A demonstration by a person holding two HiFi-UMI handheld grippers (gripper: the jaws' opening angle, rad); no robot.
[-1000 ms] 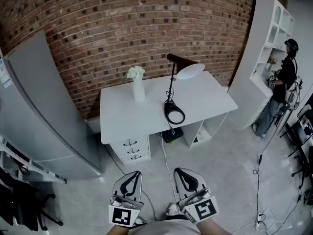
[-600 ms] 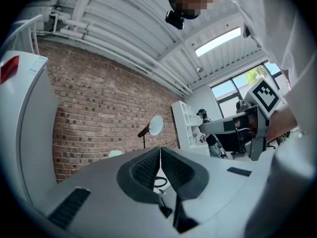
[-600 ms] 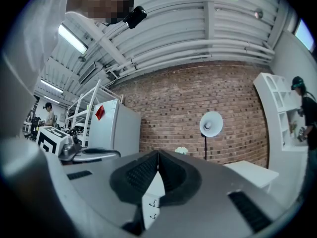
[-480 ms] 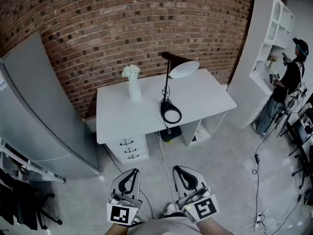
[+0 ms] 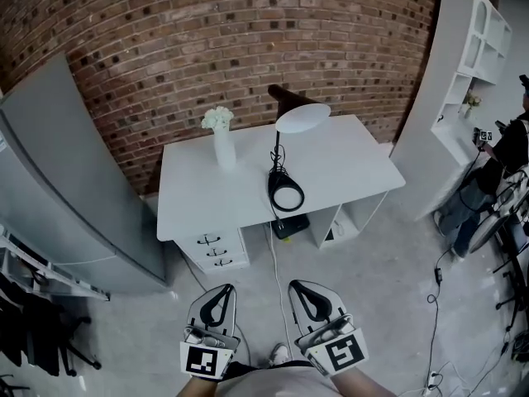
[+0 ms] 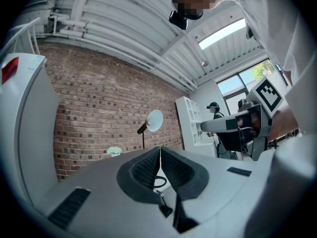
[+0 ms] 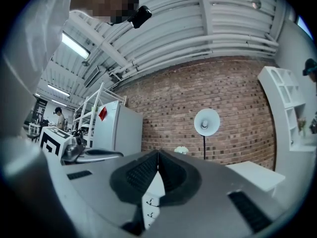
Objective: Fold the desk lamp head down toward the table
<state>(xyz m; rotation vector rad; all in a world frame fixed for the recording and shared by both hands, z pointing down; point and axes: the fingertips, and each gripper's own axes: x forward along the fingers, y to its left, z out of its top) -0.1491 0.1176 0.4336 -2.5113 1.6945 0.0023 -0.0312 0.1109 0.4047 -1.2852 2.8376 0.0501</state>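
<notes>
White desk lamp (image 5: 302, 118) on table (image 5: 355, 168), well beyond left tongs (image 5: 223, 290), right tongs (image 5: 297, 286); both closed, empty.

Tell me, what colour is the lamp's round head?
White. The lamp head shows best in the right gripper view, against the brick wall.

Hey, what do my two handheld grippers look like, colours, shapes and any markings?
Both match: the left gripper and right gripper have pale grey bodies ending in two black, ribbed pads that narrow to a point. Each carries a white cube printed with black square markers. The person wears a white top.
</notes>
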